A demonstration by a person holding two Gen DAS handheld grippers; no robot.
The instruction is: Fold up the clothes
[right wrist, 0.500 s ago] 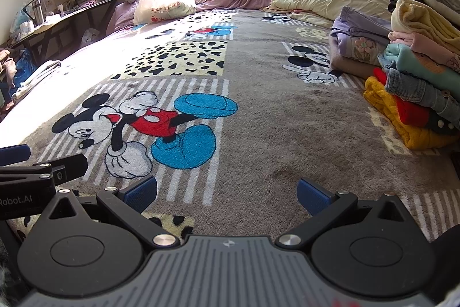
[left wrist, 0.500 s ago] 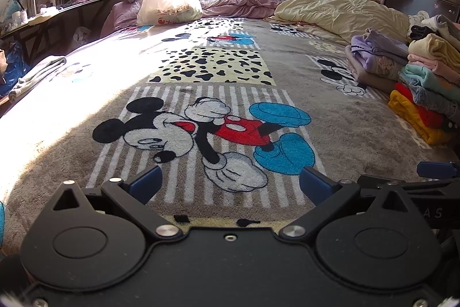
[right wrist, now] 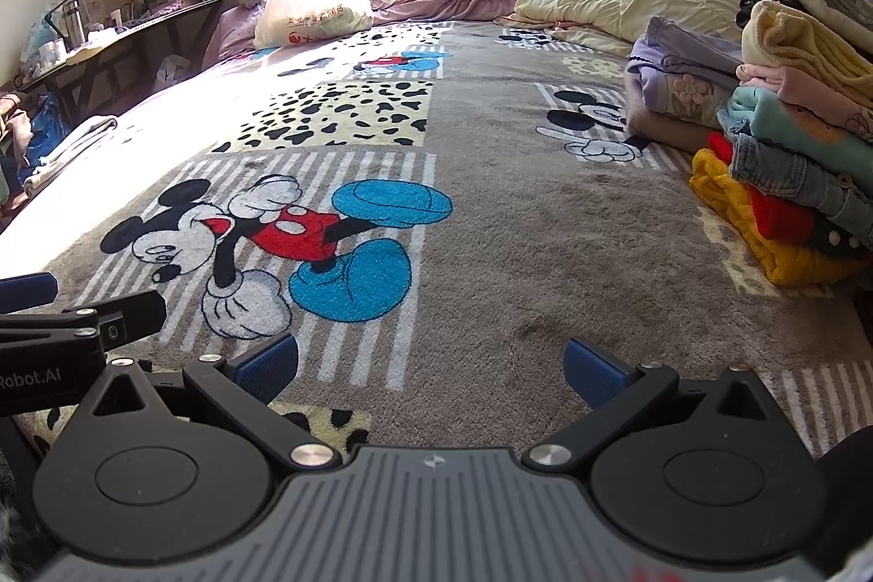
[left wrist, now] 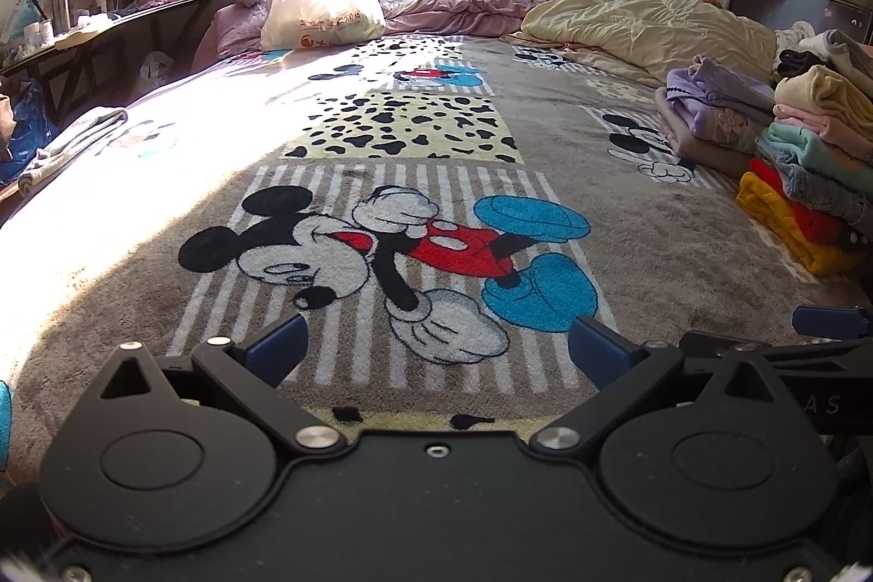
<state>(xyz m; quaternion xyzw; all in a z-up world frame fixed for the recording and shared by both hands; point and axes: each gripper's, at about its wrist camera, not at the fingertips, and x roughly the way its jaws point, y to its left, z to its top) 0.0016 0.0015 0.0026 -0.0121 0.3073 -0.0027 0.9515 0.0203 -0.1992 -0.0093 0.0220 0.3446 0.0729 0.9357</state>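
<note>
Sunlit bed [left wrist: 627, 255] under a cartoon blanket [left wrist: 393, 249].
Both grippers, left [left wrist: 436, 350] and right [right wrist: 431, 366], hover spread and empty; folded clothes [right wrist: 785, 178] are stacked at the bed's right edge.

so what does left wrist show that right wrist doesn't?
Left wrist only: the right hand-held gripper poking in at the right edge. Right wrist only: the left hand-held gripper at its left edge, and the striped blanket patch near the clothes. Shared: the cartoon blanket, stacked clothes pile, white bag, cream duvet, window. Both cameras show their own hand-held gripper open and empty.
</note>
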